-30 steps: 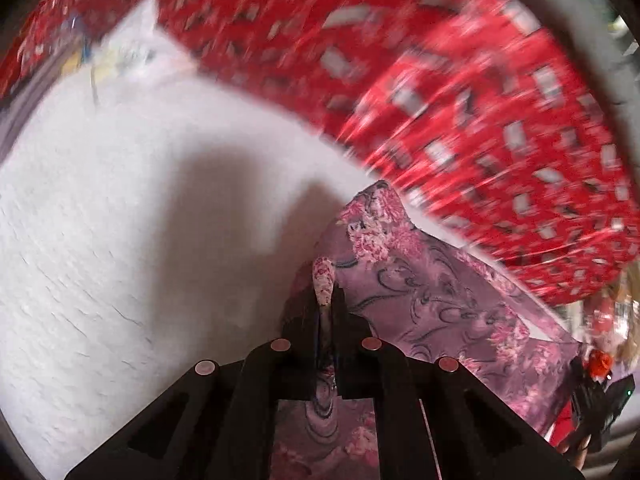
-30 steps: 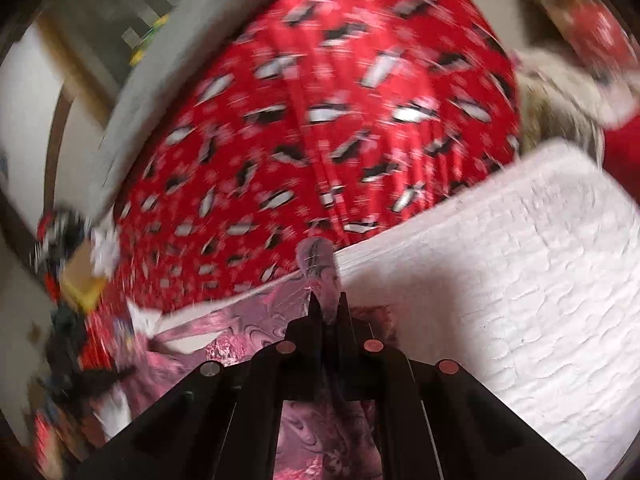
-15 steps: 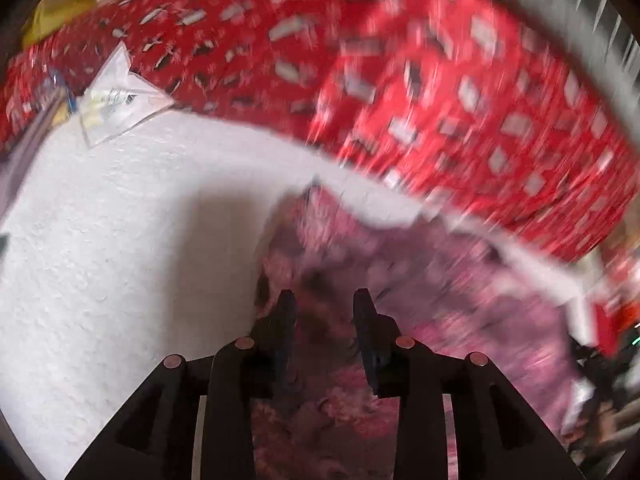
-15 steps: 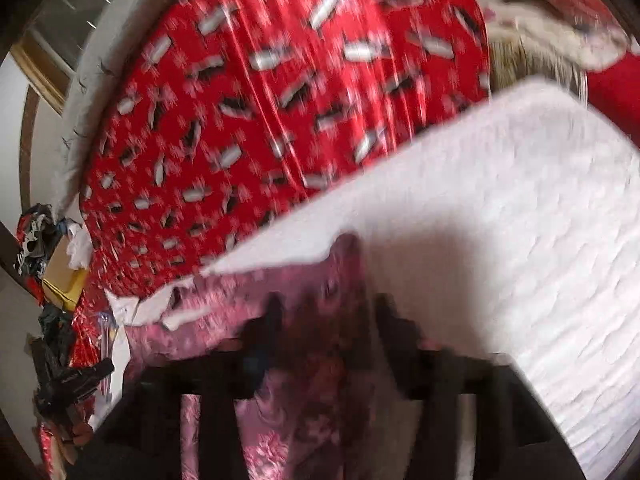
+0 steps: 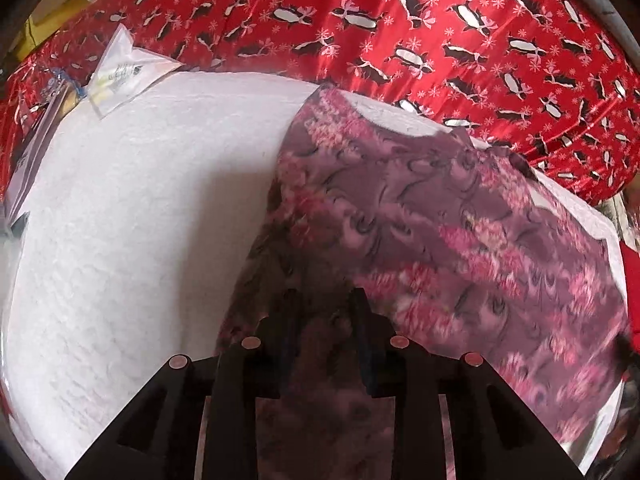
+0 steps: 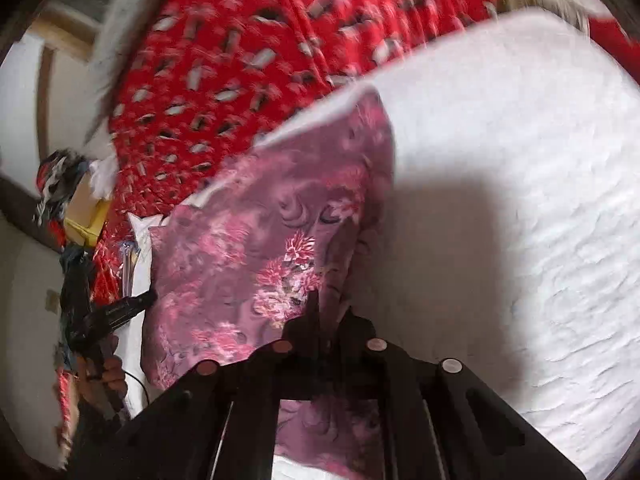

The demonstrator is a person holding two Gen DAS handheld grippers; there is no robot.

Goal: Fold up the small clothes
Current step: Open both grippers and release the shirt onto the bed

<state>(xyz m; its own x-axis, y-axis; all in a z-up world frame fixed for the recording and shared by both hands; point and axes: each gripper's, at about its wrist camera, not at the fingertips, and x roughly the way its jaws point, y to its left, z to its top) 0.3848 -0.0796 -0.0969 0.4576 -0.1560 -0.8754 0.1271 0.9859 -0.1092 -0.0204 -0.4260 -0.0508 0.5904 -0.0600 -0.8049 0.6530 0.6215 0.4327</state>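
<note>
A purple cloth with pink flowers lies spread on a white quilted pad. My left gripper hovers over the cloth's near left part. Its jaws are closing but still stand apart, with the fabric lying under and between the fingers. In the right wrist view the same cloth stretches away to the left. My right gripper is at the cloth's near right edge. Its jaws are closing and are almost together, with a bit of the fabric pinched between the tips.
A red bedspread with a penguin print lies beyond the pad. A clear plastic bag rests on the pad's far left corner. In the right wrist view a hand holds the other gripper at the far left, beside clutter.
Both grippers held raised cloth corners, then opened and let them drop. The cloth now lies flat. Both hands have shifted over it, and the right jaws have come together again at its edge.
</note>
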